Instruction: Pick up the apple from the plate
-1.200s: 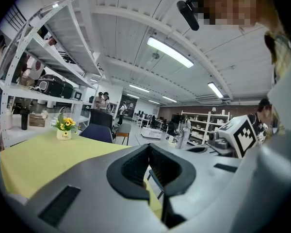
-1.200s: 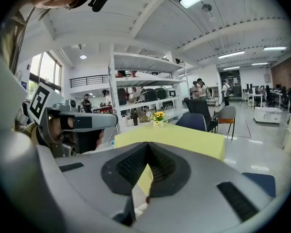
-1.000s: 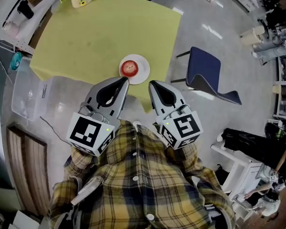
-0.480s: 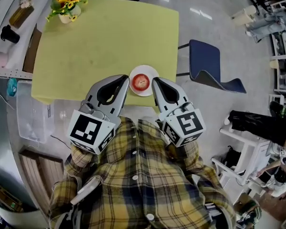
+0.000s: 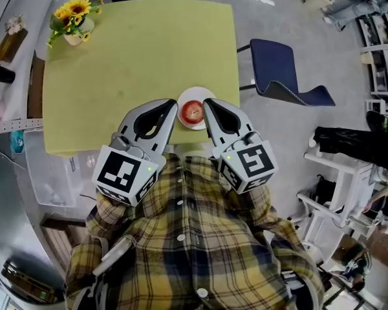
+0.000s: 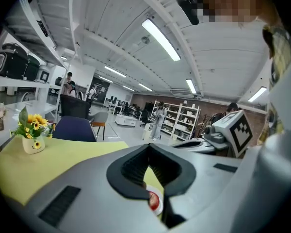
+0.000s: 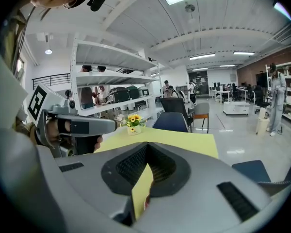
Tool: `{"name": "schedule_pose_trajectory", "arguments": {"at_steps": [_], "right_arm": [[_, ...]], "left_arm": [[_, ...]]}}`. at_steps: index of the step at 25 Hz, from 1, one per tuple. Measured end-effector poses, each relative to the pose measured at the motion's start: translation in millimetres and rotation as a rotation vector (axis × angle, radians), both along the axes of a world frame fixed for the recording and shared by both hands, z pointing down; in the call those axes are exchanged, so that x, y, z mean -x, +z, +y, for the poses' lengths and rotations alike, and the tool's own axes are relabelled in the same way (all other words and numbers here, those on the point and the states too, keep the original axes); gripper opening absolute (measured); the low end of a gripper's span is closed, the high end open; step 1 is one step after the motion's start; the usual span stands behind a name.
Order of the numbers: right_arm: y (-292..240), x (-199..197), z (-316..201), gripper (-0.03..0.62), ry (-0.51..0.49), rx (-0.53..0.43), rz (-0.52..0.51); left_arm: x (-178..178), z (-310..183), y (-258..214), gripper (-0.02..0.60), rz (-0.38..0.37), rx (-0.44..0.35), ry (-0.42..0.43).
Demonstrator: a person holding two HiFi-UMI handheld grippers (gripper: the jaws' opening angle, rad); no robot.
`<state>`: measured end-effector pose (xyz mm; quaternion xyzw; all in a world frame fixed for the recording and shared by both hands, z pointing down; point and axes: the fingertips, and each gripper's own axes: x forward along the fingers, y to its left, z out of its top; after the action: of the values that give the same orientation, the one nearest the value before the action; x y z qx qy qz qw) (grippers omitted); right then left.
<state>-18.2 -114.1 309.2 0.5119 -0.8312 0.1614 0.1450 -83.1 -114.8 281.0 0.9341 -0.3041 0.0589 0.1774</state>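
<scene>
Well, the left gripper sits with jaws pressed together on nothing, just beside the white plate at the near edge of the yellow table. That plate holds only the red apple. Beyond it, the right gripper is likewise closed and empty. I'd open one wide first, then straddle the fruit squarely.
</scene>
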Motion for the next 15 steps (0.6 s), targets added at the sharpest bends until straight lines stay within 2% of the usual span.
{"name": "schedule_pose_trajectory", "arguments": {"at_steps": [7,15], "right_arm": [[-0.2,-20.8,-8.5,-0.003,0.021,0.010,0.008],[1.8,-27.8,-15.4,-0.003,-0.034,0.027,0.004]], "left_arm": [[-11.5,-9.5,6.1,0.008,-0.004,0.024,0.006],[-21.7,-21.3,2.7,0.008,0.003,0.026,-0.043]]}}
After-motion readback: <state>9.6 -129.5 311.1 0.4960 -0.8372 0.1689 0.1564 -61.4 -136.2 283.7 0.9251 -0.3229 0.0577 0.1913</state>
